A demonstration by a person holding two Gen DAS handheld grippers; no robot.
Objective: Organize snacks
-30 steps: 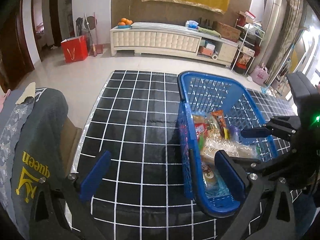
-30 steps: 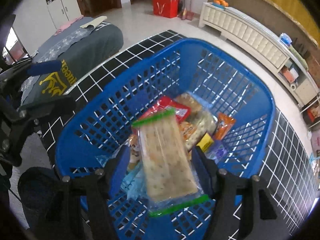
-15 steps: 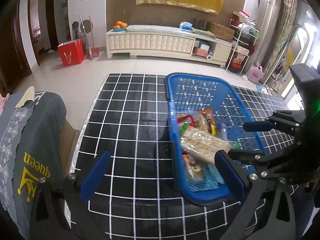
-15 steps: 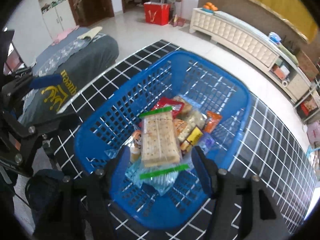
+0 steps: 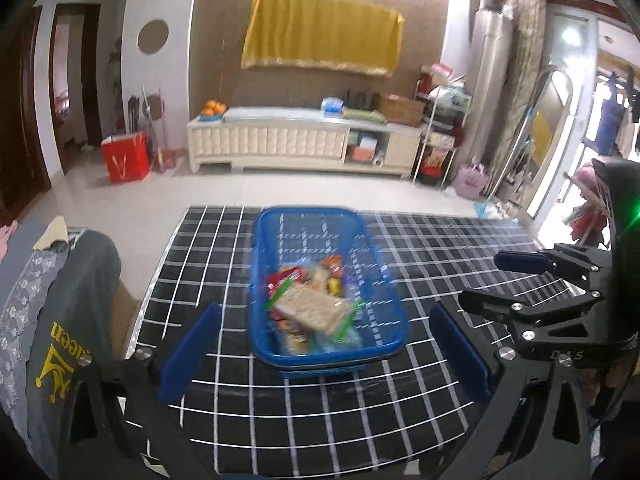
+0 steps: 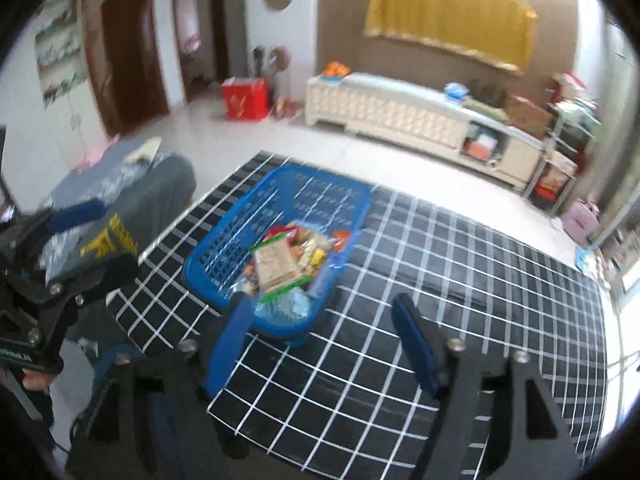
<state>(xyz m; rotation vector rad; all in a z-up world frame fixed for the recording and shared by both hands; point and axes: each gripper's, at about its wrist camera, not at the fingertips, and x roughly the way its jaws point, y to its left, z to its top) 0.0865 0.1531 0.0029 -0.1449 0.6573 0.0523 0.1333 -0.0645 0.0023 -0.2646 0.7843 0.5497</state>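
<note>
From your left gripper (image 5: 324, 354), jaws apart and empty, the blue basket (image 5: 325, 354) has shrunk away on the checked table (image 5: 440, 240). From your right gripper (image 6: 324, 344), jaws just widened, the cracker pack (image 6: 276, 266) lies released atop the snacks, though blur hides detail; probably finished.

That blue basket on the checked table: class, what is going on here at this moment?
A person holds a tool in each hand above a table with a black checked cover. The blue basket sits on it, full of snack packets, with a cracker pack lying on top. The left tool and the right tool are both open and empty; the right tool's jaws have just been opening, nothing between them. Neither touches the basket.
</note>
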